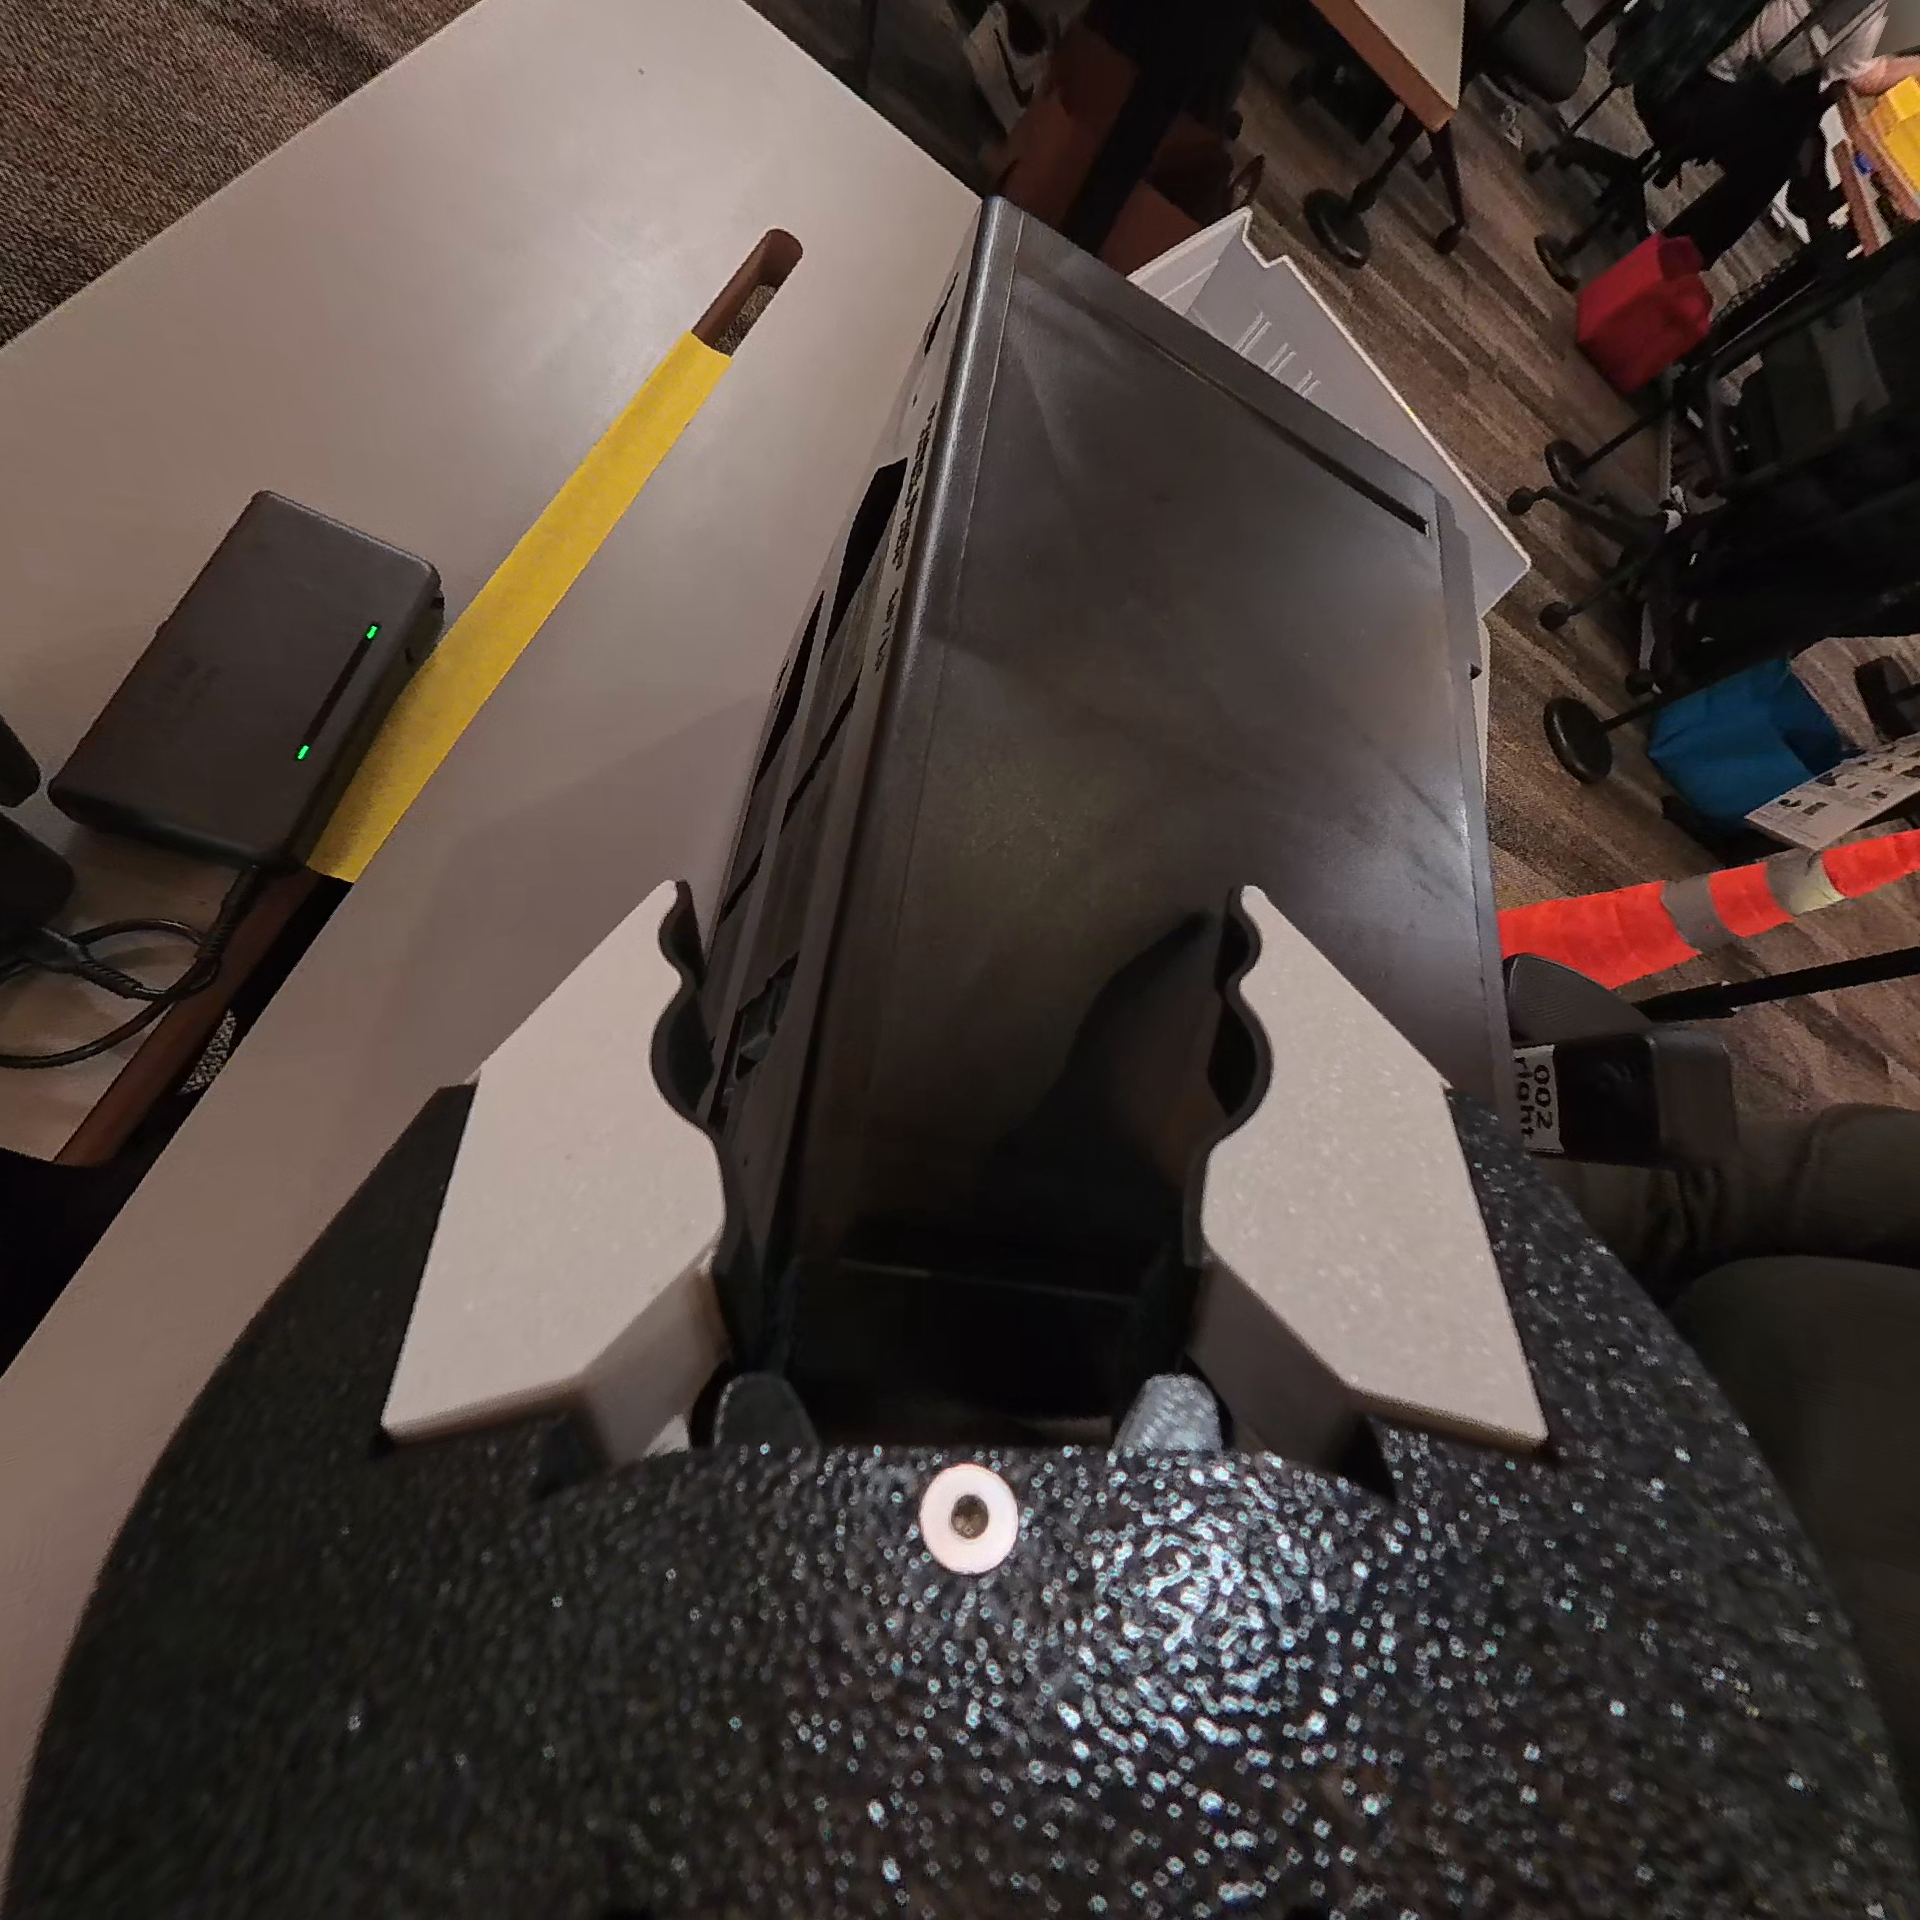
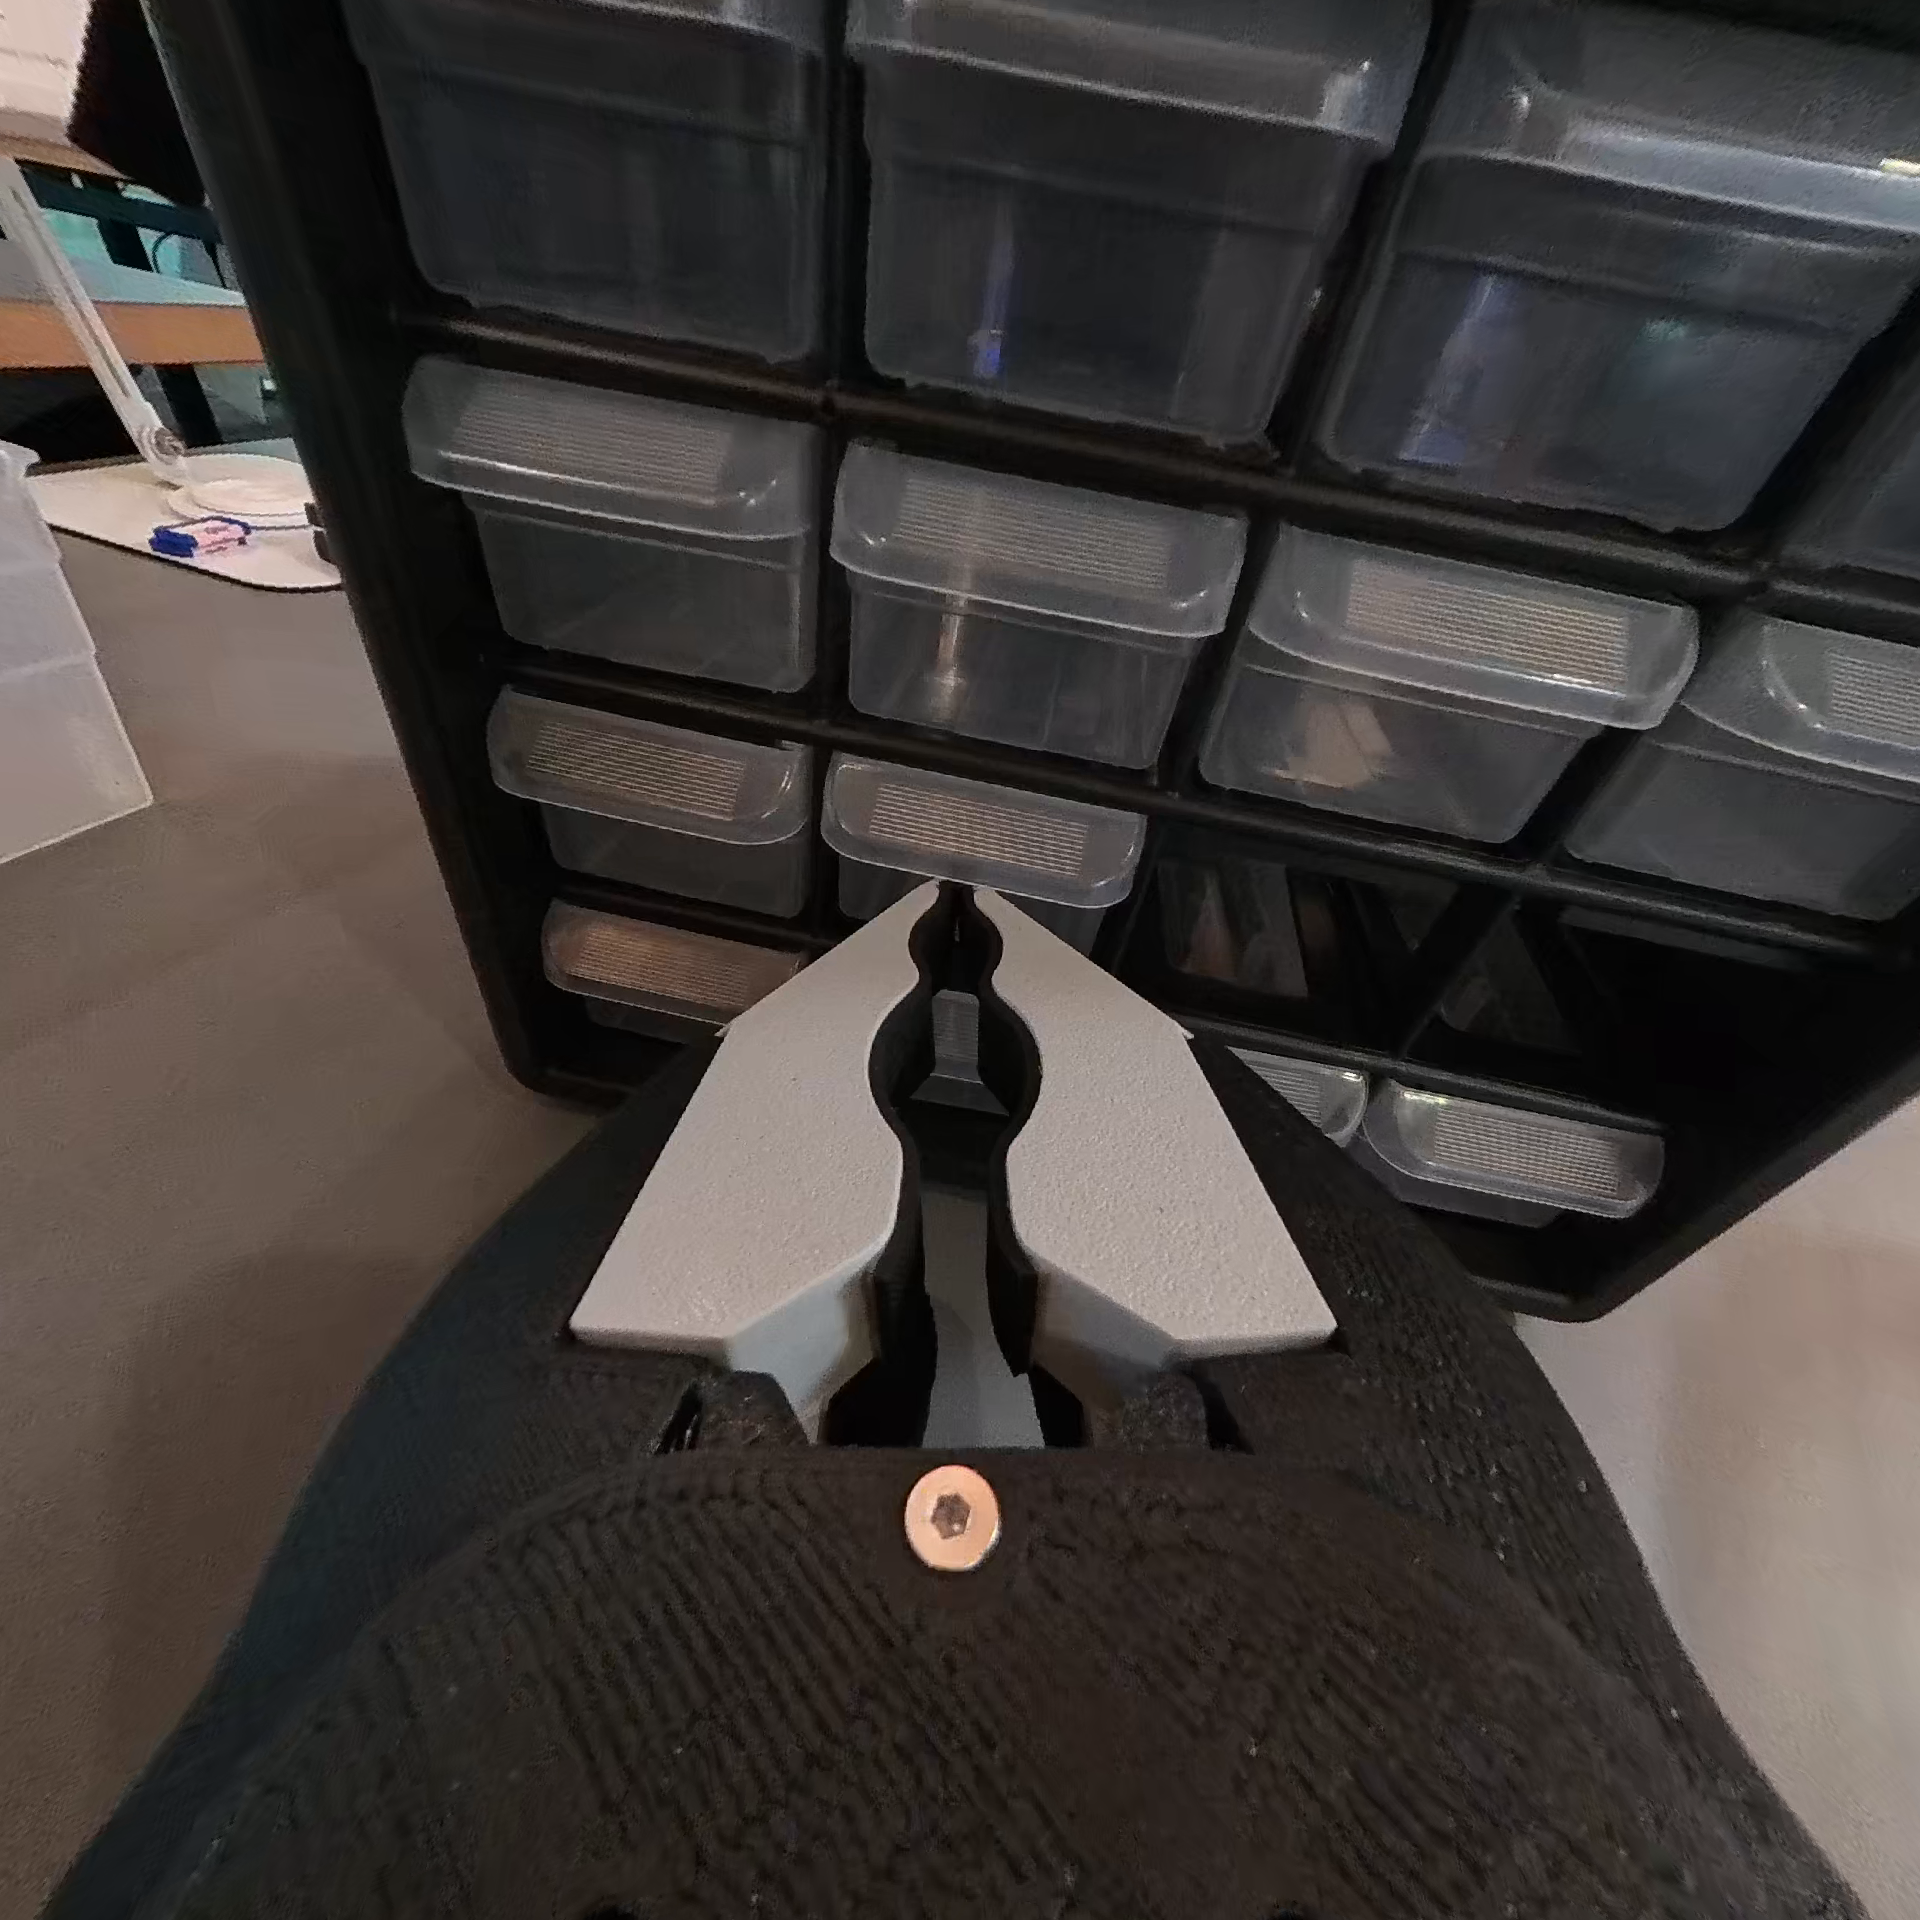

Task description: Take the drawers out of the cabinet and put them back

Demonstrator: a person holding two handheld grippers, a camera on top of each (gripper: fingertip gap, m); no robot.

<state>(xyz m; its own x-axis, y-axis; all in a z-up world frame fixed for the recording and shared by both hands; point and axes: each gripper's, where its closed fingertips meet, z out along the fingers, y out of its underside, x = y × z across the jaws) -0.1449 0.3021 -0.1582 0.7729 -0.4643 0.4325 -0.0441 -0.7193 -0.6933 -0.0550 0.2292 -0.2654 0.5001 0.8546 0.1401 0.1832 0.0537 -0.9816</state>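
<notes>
At centre frame, the right gripper has its jaws pressed together just under the lip of a clear drawer, apparently about to draw it out of the black cabinet; next comes a straight, level pull. The left gripper, jaws spread, straddles the cabinet's corner on the table, bracing it.

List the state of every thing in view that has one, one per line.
Left gripper: open, straddling the cabinet's top edge.
Right gripper: nearly shut, tips at a drawer's lip.
Cabinet: upright on the table.
Clear drawer: seated in its slot.
Slot right of it: empty, drawer out.
Power bank: on, green lights lit.
</notes>
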